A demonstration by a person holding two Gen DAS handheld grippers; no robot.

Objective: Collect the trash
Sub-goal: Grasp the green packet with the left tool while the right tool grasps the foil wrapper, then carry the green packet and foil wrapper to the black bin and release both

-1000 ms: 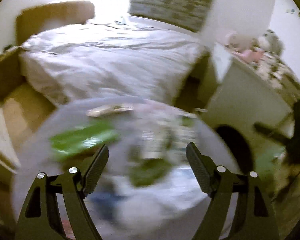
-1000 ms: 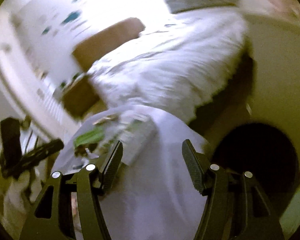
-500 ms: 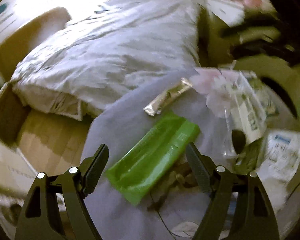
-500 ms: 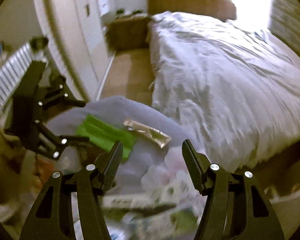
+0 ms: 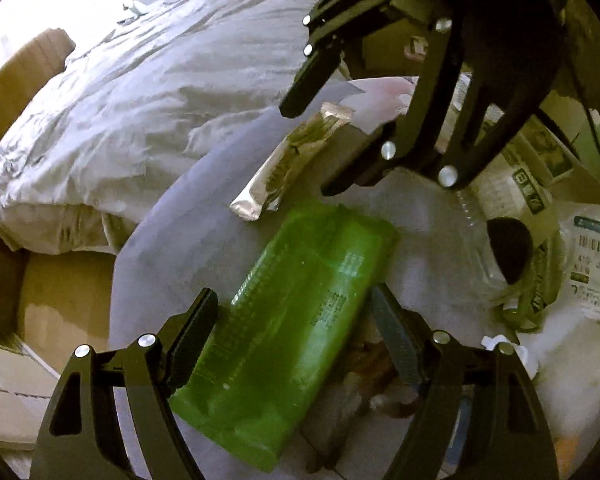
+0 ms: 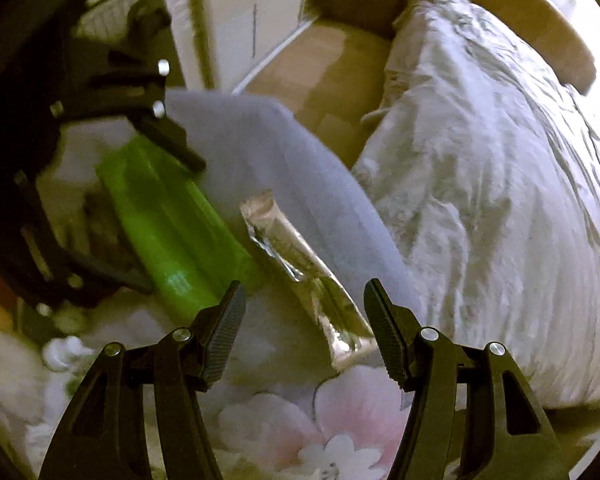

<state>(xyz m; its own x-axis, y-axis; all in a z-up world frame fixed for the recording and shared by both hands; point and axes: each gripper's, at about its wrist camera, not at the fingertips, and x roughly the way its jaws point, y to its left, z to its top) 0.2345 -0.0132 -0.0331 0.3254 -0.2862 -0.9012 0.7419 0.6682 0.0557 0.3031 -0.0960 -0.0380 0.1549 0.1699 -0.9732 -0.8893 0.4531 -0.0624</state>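
A bed (image 5: 148, 96) with a rumpled white duvet fills the far side of both views, with a wooden floor (image 5: 56, 300) beside it. In front of the bed stands a round table under a pale lavender cloth (image 5: 188, 240), strewn with trash.

The biggest piece is a flat green plastic packet (image 5: 300, 320), lying slantwise on the cloth. In the left wrist view its near end lies between the fingers of the left gripper (image 5: 290, 336), which points steeply down over it. The jaws stand wide apart, and the pads sit just beside the packet's long edges without pressing it.

Just beyond the packet's far end lies a narrow silver foil wrapper (image 6: 304, 276), near the table's edge on the bed side. In the right wrist view its near end lies between the fingers of the right gripper (image 6: 304, 324), closer to the right finger. These jaws are parted too and grip nothing; whether the pad touches the foil I cannot tell.

A pale pink flowered sheet (image 6: 340, 416) lies under the right gripper, and printed bags and labels (image 5: 588, 264) crowd the table's right side in the left wrist view.
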